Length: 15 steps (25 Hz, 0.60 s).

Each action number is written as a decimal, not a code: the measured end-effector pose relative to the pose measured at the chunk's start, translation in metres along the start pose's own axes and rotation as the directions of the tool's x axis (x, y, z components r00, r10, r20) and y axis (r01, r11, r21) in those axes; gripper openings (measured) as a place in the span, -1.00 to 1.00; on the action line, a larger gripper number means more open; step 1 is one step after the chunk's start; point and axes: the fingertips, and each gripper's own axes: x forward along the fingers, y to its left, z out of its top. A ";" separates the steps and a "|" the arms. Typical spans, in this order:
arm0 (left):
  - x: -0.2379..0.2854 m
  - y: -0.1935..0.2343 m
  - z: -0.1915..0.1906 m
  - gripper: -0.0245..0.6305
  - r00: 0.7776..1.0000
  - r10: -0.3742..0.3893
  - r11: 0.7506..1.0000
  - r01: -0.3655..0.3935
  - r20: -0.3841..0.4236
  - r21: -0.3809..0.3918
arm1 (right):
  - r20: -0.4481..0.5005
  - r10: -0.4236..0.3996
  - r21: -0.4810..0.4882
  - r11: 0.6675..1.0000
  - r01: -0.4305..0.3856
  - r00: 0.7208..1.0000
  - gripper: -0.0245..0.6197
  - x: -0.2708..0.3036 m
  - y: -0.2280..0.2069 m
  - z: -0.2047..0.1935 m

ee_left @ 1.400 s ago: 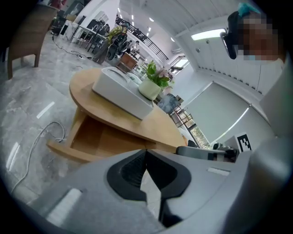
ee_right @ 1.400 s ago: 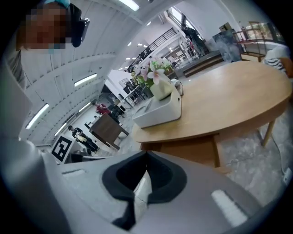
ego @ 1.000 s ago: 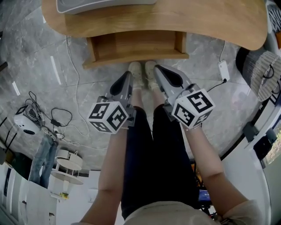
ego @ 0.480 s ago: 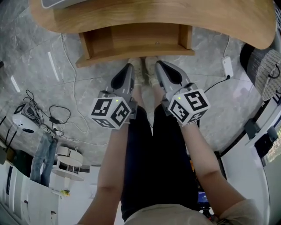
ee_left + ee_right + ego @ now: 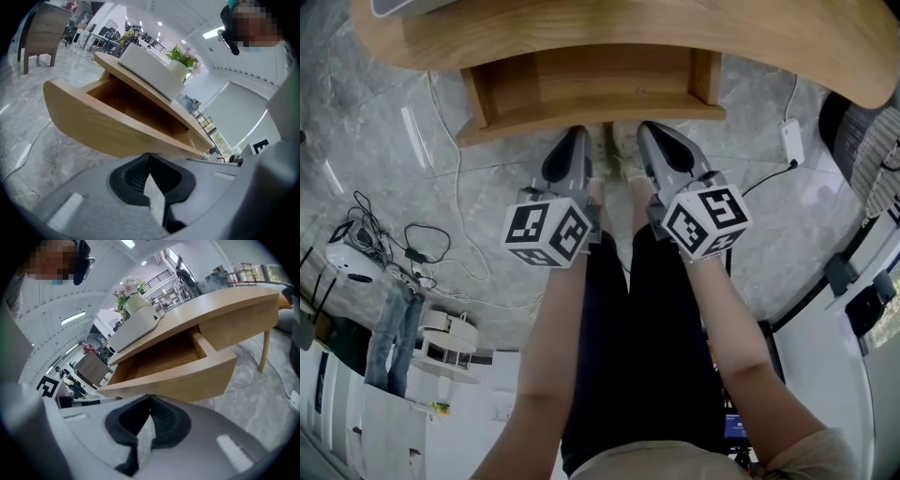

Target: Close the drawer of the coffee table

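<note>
Floor round the table: tangle of black cables (image 5: 422, 248) on the grey stone floor at left, a white plug block (image 5: 791, 141) w/ its cord at right, and the person's pale shoes (image 5: 614, 141) between the two grippers. On the coffee table (image 5: 769, 47) sit a white box (image 5: 147, 70) and a pot of flowers (image 5: 180, 58). A wooden chair (image 5: 40, 33) stands well back.

The drawer (image 5: 591, 89) is pulled out from under the tabletop toward the person, wood inside showing, its front panel straight ahead of both grippers.

Both forearms reach down and fwd, side by side over the dark trousers. The left gripper (image 5: 572, 133) points at the drawer front, tips v. near it; can't tell if they touch. Its jaws are pressed together w/ nothing between them. The right gripper (image 5: 647, 127) is parallel, just beside the left, aimed at the same panel. Its jaws are likewise pressed together, holding nothing.

Markings: each gripper carries a cube w/ black-and-white square patterns, left cube (image 5: 548, 232) and right cube (image 5: 706, 218).
</note>
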 end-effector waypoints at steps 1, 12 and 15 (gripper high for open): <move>0.002 0.002 0.000 -0.92 1.000 0.009 1.000 -0.009 0.006 -0.001 | 0.003 -0.002 0.000 1.000 0.002 1.000 -0.92 0.002 -0.001 0.000; 0.010 0.000 0.005 -0.92 0.998 -0.022 0.997 0.017 0.062 0.080 | 0.016 -0.009 -0.028 1.000 0.009 1.000 -0.92 0.012 -0.007 0.003; 0.011 0.000 0.006 -0.92 0.998 -0.030 0.994 0.024 0.056 0.107 | 0.017 -0.015 -0.029 0.999 0.016 1.000 -0.92 0.012 -0.007 0.002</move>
